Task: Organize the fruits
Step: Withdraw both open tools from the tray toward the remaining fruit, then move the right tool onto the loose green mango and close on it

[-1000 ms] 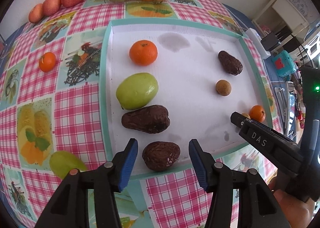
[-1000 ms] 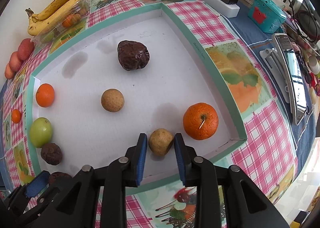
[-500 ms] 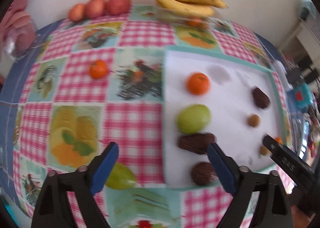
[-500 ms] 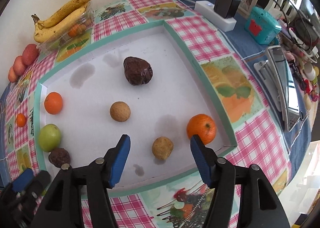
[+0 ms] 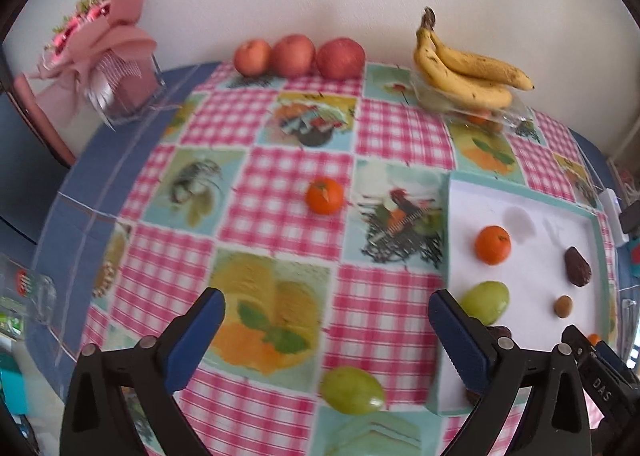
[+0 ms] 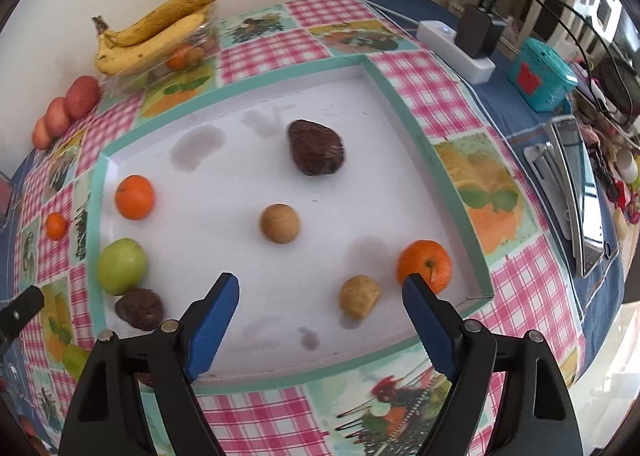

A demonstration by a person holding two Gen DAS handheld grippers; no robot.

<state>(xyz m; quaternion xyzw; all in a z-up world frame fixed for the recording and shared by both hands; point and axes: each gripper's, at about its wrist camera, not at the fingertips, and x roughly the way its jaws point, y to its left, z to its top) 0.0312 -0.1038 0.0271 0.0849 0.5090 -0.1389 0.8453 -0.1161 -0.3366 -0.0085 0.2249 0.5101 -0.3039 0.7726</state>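
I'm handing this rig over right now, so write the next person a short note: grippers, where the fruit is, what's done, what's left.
Left gripper: fingers opening, nothing between them, above the tablecloth.
Right gripper: fingers opening, empty, above the tan fruit.
In the white tray: two oranges, green fruit, dark fruits, two tan ones.
Left outside the tray: green fruit on the cloth and small orange; apples and bananas sit by the wall.
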